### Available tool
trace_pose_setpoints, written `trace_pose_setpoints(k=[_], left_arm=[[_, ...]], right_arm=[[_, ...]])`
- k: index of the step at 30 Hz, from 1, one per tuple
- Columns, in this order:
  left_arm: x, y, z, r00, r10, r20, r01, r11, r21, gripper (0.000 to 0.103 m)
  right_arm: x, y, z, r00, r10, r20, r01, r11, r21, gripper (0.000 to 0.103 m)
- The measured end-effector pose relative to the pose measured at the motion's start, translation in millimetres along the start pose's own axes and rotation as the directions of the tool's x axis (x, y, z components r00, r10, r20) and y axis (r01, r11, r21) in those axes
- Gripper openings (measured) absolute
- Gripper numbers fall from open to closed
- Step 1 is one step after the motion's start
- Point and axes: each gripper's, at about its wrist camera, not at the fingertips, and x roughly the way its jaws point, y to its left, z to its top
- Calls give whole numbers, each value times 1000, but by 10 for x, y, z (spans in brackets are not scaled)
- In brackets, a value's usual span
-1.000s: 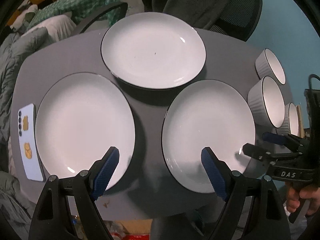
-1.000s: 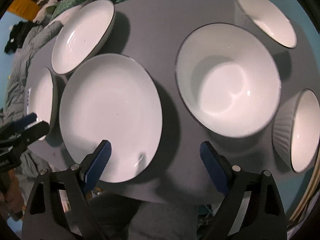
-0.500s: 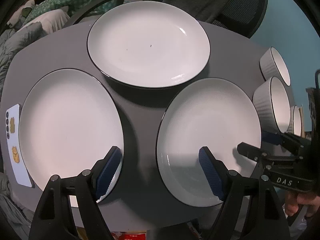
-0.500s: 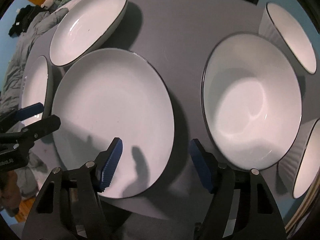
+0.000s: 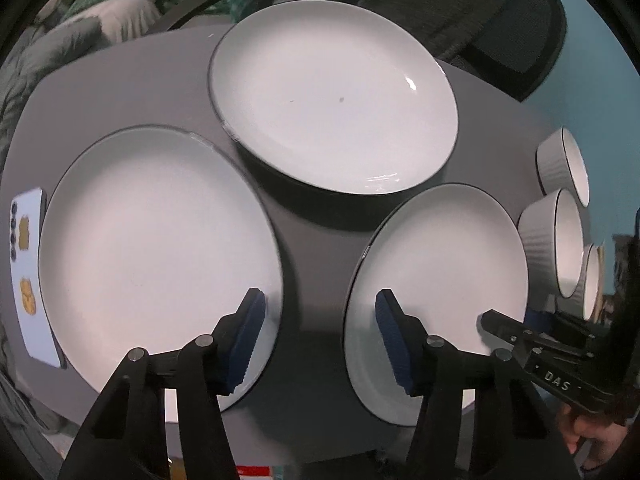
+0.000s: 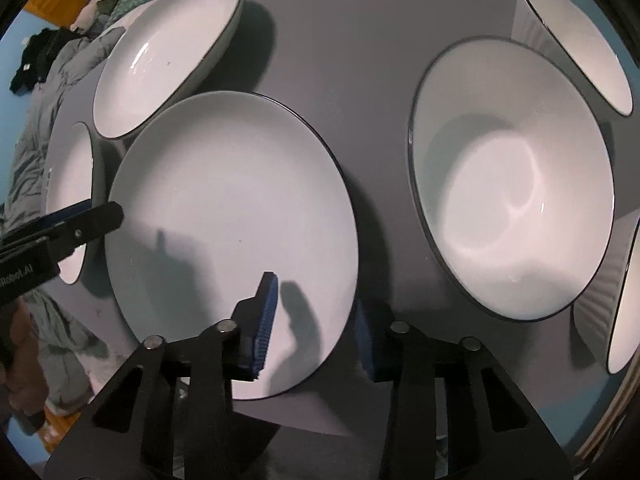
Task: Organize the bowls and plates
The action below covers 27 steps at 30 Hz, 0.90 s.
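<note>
Three white plates with dark rims lie on the grey table [image 5: 120, 80]: a left plate [image 5: 152, 248], a far plate [image 5: 332, 96] and a right plate [image 5: 440, 280]. My left gripper [image 5: 320, 340] hangs over the gap between the left and right plates. Its jaws are closing, with both near rims between the pads and neither touched. My right gripper [image 6: 316, 328] is also closing; one pad is over the right plate [image 6: 232, 216], the other past its rim, without pressing. Three white ribbed bowls [image 5: 556, 240] stand at the right, the largest bowl [image 6: 512, 184] close by.
A light phone [image 5: 30, 276] lies at the table's left edge. A dark mesh chair [image 5: 500, 20] stands behind the table, and bedding is heaped at the far left. The right gripper [image 5: 532, 320] shows low right in the left wrist view, with a hand below it.
Both pairs of jaws have narrowed. The left gripper sank closer to the gap between the two near plates. The right gripper slid left until its pads straddle the plate's rim.
</note>
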Motion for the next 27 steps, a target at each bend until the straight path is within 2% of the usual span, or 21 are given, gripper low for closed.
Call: trace_pose_setpoints(k=[4,9,16,21,22,25,27], left_arm=[[-164,98,-63,999,-30,21,31,999,-24,59],[-274,40,-134,998,-56,29,55,998,29,59],[-127,-87,-75,999,-46,-11,47,994,101,59],[6,-185,18,998,-36,-47,42,991,125,59],[25,-196,23,998,-35,-52,41,991,126,58],[83,-196,42,996,-31,-82,41,992,117,44],[104,-158,34,996,-21,-86,30,993,111,41]], right_arm=[[-98,-95,-97,1000,-13,5,13,1000,2,36],[-140,41,-71,999,-34,10,34,999,-12,36],[-204,36,-199,999,-40,31,40,999,-2,36],[-179,72,-129,997,-62,52,62,998,4,36],[-108,116,-99,996,-69,55,69,998,5,36],[-46,191,-82,995,-82,56,82,997,7,36],[-44,158,-89,997,-70,42,69,997,19,36]])
